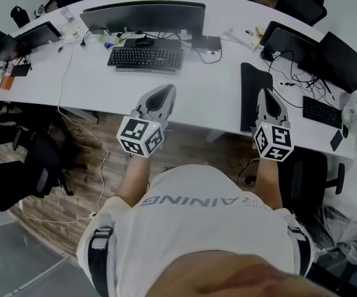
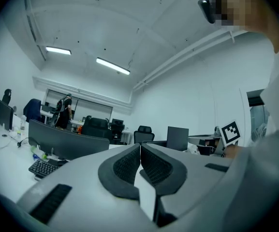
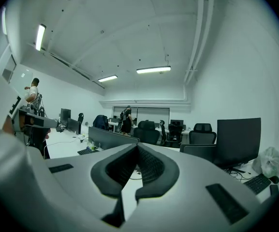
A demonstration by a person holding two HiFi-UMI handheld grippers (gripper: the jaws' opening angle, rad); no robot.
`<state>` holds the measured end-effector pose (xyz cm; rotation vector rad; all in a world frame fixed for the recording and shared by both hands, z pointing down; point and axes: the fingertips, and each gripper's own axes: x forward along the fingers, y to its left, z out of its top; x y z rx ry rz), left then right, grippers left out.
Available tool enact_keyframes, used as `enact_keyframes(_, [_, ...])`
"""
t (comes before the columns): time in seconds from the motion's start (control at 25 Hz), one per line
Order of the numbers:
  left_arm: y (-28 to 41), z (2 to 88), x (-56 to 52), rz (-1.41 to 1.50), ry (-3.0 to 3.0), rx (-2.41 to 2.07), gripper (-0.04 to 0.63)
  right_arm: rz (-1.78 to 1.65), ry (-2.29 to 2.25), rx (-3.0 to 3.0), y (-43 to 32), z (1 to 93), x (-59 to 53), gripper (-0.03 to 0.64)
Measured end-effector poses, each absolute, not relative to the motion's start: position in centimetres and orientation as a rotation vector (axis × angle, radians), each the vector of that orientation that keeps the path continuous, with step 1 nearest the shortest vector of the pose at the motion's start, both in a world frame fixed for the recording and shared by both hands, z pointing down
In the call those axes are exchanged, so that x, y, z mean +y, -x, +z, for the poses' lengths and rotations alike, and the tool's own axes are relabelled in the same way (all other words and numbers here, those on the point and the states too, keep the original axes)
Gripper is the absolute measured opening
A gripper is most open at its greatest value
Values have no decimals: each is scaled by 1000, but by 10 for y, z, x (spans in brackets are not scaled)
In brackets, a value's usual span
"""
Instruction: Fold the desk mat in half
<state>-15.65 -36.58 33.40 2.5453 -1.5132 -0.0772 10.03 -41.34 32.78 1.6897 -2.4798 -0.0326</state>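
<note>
In the head view a dark desk mat (image 1: pixel 252 88) lies as a narrow strip on the white desk (image 1: pixel 209 98), reaching to the near edge. My right gripper (image 1: pixel 267 93) is over the mat's right side, jaws shut and empty. My left gripper (image 1: pixel 167 90) is over bare desk well left of the mat, also shut with nothing in it. Both gripper views point up into the room. They show the left gripper's (image 2: pixel 140 147) and the right gripper's (image 3: pixel 137 147) ribbed pads pressed together. The mat is not seen there.
A black keyboard (image 1: pixel 145 58) and a wide monitor (image 1: pixel 144 16) sit at the desk's back centre. At the right are another monitor (image 1: pixel 342 60), a keyboard (image 1: pixel 322 112) and loose cables (image 1: pixel 302 79). A black office chair (image 1: pixel 39 166) stands on the wooden floor at the left.
</note>
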Motion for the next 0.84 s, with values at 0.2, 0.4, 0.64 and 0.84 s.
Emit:
enact_keyframes(0.2, [173,334,-358,-88,-2535,-1523,32,-23,-1646,-2504,-77,329,-411,23])
enact_keyframes(0.4, [177,335,-355,-87,-2536,-1525,32,-23,-1630,-2512,-71,332,-408,23])
enact_keyframes(0.64, [184,336,-349,-86,-2528,-1535,32,-18,-1592,-2533,-56,334,-406,23])
enact_keyframes(0.84, [187,339,-350,-76,-2519,-1537,32,-22,-1577,-2541,-49,334,-410,23])
